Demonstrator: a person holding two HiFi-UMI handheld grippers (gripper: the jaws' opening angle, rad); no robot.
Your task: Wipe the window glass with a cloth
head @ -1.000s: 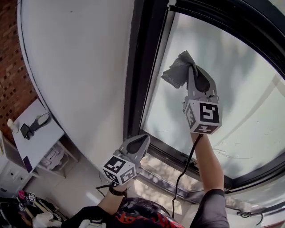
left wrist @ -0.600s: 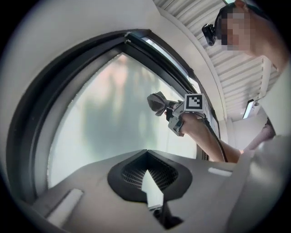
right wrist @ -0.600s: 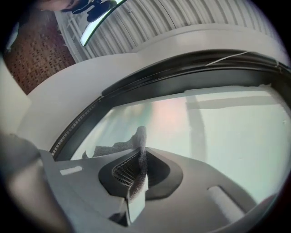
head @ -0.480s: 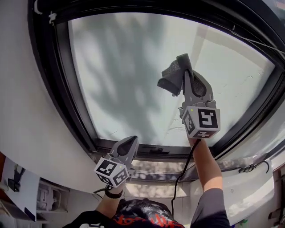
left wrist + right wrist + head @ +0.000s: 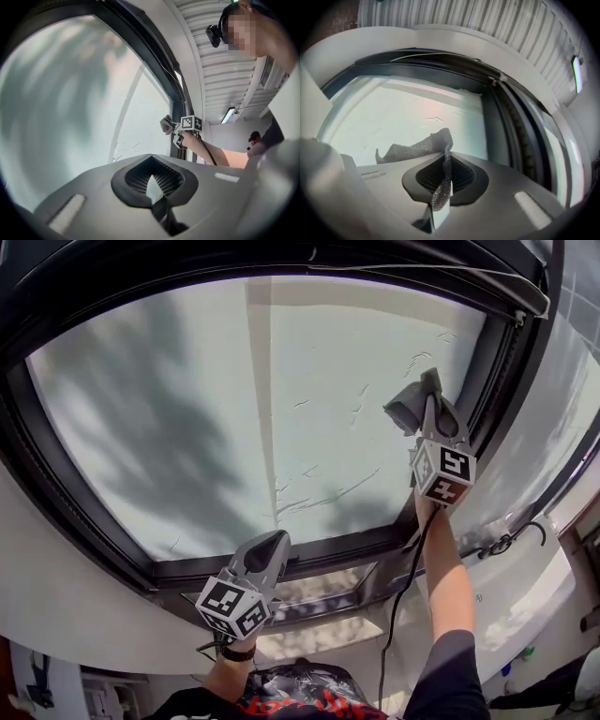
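Head view is looking up at a large window pane (image 5: 187, 399) set in a dark frame (image 5: 84, 512). The right gripper (image 5: 429, 390) is pinching a grey cloth (image 5: 405, 409) between its clenched jaws and holding it up at the glass, near the frame's right side. Whether the cloth is touching the glass is unclear. The left gripper (image 5: 274, 545) is hanging lower, by the bottom of the frame, its jaws pressed together on nothing.
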